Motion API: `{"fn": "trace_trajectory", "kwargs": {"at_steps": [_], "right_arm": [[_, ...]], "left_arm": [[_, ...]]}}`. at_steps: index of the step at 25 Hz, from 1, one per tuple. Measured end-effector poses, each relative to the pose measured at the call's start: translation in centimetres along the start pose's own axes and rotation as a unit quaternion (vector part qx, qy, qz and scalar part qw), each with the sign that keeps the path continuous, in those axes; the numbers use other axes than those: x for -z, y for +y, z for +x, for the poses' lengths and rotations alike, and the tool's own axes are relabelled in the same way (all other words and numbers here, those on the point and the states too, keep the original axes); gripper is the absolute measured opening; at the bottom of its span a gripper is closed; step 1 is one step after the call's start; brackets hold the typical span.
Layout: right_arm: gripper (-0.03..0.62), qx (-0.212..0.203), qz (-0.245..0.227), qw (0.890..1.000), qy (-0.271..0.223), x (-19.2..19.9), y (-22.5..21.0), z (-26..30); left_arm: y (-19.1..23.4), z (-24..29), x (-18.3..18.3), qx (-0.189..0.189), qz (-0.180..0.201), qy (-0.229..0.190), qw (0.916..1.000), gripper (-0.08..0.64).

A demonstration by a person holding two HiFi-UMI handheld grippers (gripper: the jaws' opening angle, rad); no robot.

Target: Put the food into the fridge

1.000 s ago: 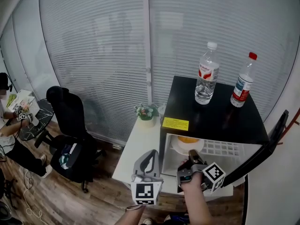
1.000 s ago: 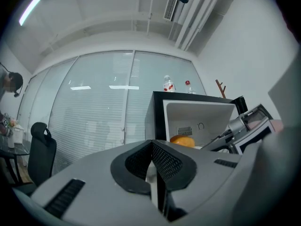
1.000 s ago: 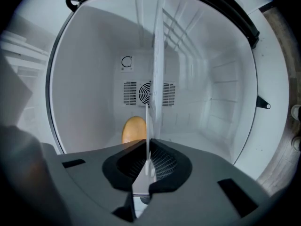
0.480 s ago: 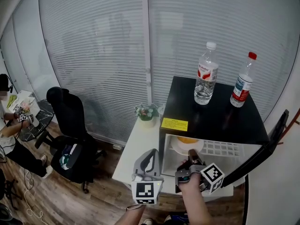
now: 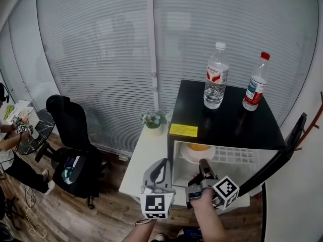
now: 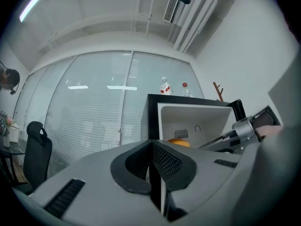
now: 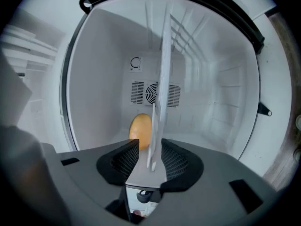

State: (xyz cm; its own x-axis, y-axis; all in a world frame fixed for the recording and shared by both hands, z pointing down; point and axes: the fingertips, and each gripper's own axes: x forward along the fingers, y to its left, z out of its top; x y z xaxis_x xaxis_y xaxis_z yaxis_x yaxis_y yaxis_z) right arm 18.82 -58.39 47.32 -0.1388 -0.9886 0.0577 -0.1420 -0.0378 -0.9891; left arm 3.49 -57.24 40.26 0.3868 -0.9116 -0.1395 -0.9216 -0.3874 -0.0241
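Observation:
A black mini fridge (image 5: 222,120) stands with its door (image 5: 282,150) swung open to the right. On its wire shelf sits a white plate (image 5: 194,156) with an orange food (image 5: 198,146). My right gripper (image 5: 203,164) reaches into the opening, turned on its side. A thin white edge (image 7: 160,102), which looks like the plate's rim, runs between the jaws of my right gripper (image 7: 149,157), and the orange food (image 7: 140,130) lies beyond. The jaws are opening and a gap shows beside the rim. My left gripper (image 5: 162,166) hangs shut and empty left of the fridge (image 6: 153,117).
Two water bottles (image 5: 214,77) (image 5: 255,82) stand on the fridge top. A white table (image 5: 146,155) with a small potted plant (image 5: 154,120) adjoins the fridge's left side. A black office chair (image 5: 70,130) and a seated person (image 5: 7,135) are at the left, before blinds-covered windows.
The head view has drifted slightly. Both grippers keep their places at the fridge opening, and the plate stays on the shelf.

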Motion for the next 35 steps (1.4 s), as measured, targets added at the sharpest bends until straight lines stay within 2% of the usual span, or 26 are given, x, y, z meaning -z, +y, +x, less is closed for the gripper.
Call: {"fn": "trace_trajectory", "kwargs": {"at_steps": [4, 7, 9, 11, 14, 18, 22, 24, 26, 29, 33, 35], "right_arm": [[0.140, -0.008, -0.065, 0.998, -0.021, -1.1, 0.8, -1.5], [0.140, -0.016, -0.130, 0.991, -0.041, -2.4, 1.8, -2.9], [0.140, -0.025, -0.187, 0.981, -0.050, -3.1, 2.7, -3.8], [0.140, -0.034, -0.255, 0.965, -0.055, -3.4, 3.7, -4.7], [0.140, -0.044, -0.366, 0.928, -0.050, -3.2, 5.2, -5.7], [0.139, -0.042, -0.507, 0.859, -0.054, -3.5, 6.5, -6.8], [0.087, -0.042, -0.594, 0.799, -0.080, -4.0, 7.5, -7.8], [0.073, -0.041, -0.624, 0.776, -0.083, -3.7, 7.8, -7.9], [0.055, -0.045, -0.638, 0.765, -0.073, -3.2, 7.8, -7.8], [0.034, -0.049, -0.645, 0.760, -0.071, -2.7, 7.8, -7.8], [0.029, -0.048, -0.659, 0.746, -0.081, -2.6, 8.2, -7.8], [0.029, -0.050, -0.660, 0.744, -0.085, -2.6, 8.4, -7.9]], "left_arm": [[-1.1, 0.1, -0.1, 0.016, -0.006, -0.002, 0.9999, 0.026], [-2.2, 0.2, -0.2, 0.030, -0.009, -0.003, 0.9995, 0.026], [-3.1, 0.3, -0.2, 0.040, -0.012, -0.002, 0.9991, 0.026], [-4.1, 0.4, 0.0, 0.053, -0.014, 0.003, 0.9985, 0.026], [-5.2, 0.6, 0.3, 0.066, -0.017, 0.014, 0.9976, 0.026], [-6.4, 0.7, 0.2, 0.077, -0.021, 0.015, 0.9967, 0.026], [-7.0, 0.6, 0.4, 0.080, -0.020, 0.017, 0.9964, 0.026], [-7.0, 0.7, 0.4, 0.080, -0.020, 0.018, 0.9965, 0.026], [-7.0, 0.7, 0.2, 0.078, -0.019, 0.015, 0.9966, 0.026], [-7.0, 0.7, 0.3, 0.076, -0.020, 0.014, 0.9968, 0.026], [-6.9, 0.7, 0.5, 0.071, -0.018, 0.017, 0.9971, 0.026], [-6.9, 0.7, 0.5, 0.071, -0.018, 0.018, 0.9971, 0.026]]}}
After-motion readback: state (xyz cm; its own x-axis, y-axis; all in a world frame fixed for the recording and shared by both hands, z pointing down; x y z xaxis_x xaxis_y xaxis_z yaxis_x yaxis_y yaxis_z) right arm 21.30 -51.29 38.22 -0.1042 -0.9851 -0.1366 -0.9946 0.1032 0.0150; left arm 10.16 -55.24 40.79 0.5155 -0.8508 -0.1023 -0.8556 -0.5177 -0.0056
